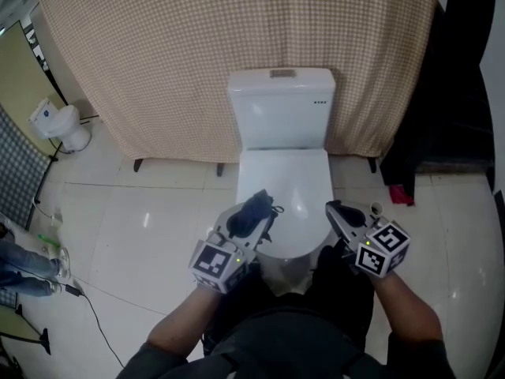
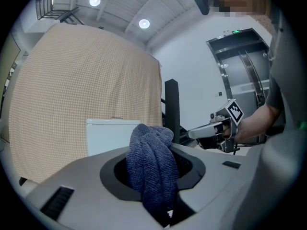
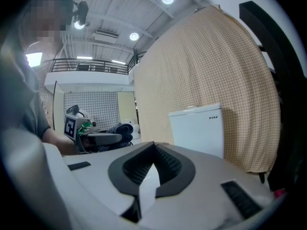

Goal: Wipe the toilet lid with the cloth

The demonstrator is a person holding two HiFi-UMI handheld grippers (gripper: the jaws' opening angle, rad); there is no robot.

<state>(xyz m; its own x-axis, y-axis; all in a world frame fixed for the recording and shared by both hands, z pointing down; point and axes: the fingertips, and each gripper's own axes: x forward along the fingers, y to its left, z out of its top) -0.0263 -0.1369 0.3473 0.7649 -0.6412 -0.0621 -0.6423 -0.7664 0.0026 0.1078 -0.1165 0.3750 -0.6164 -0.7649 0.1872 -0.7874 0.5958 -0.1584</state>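
Over the closed toilet lid [image 1: 288,188], the left gripper [image 1: 256,215] pinches the blue cloth [image 2: 153,166], its folds running upright in that gripper's view alone; the right gripper [image 1: 339,210] is pressed together, empty.

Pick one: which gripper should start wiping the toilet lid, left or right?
Left. The left gripper is shut on the cloth, over the toilet lid's front edge. The right gripper is shut on nothing, at the lid's right edge.
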